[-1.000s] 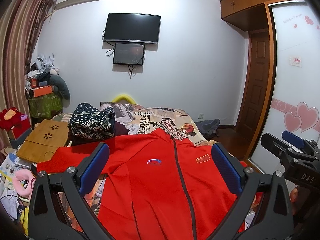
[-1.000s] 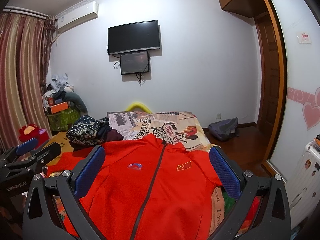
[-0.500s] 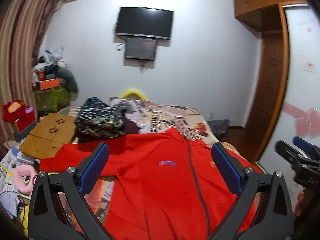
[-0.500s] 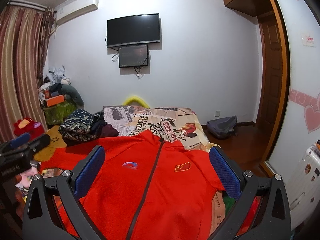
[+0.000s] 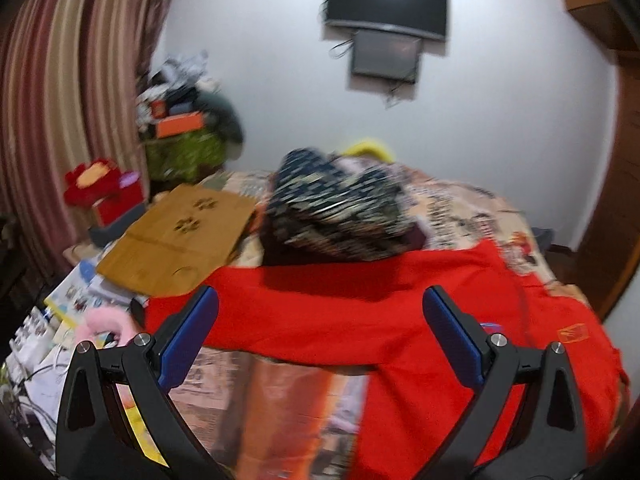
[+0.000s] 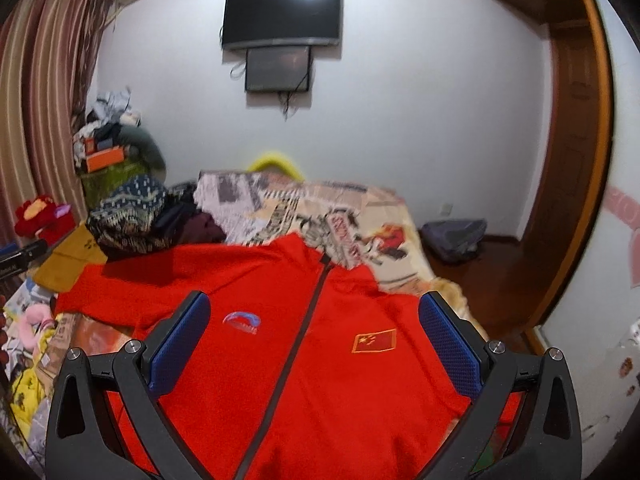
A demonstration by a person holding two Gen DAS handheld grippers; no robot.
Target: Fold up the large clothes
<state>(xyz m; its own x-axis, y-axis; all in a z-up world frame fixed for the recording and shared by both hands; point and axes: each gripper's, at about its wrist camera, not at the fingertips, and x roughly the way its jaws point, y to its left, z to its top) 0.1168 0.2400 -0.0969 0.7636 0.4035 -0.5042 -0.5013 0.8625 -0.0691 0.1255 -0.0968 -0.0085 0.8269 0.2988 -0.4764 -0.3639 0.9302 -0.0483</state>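
On bed (image 6: 360, 216): red jacket (image 6: 320, 360), front up, zipped, collar at 12 o'clock, one sleeve out toward 9 o'clock. Left gripper (image 5: 320, 344) and right gripper (image 6: 314, 340): jaws spread, empty, above jacket. Patterned clothes pile (image 5: 336, 204) at 11 o'clock.

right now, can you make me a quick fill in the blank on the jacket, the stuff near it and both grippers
1. The red jacket lies spread out, front side up, on the ____.
2. Its dark zipper is ____ up to the collar.
3. The patterned clothes pile sits beyond the jacket's outstretched ____.
4. The left gripper and right gripper each hold their blue fingers ____, gripping nothing.

Missing words: bed; closed; sleeve; open
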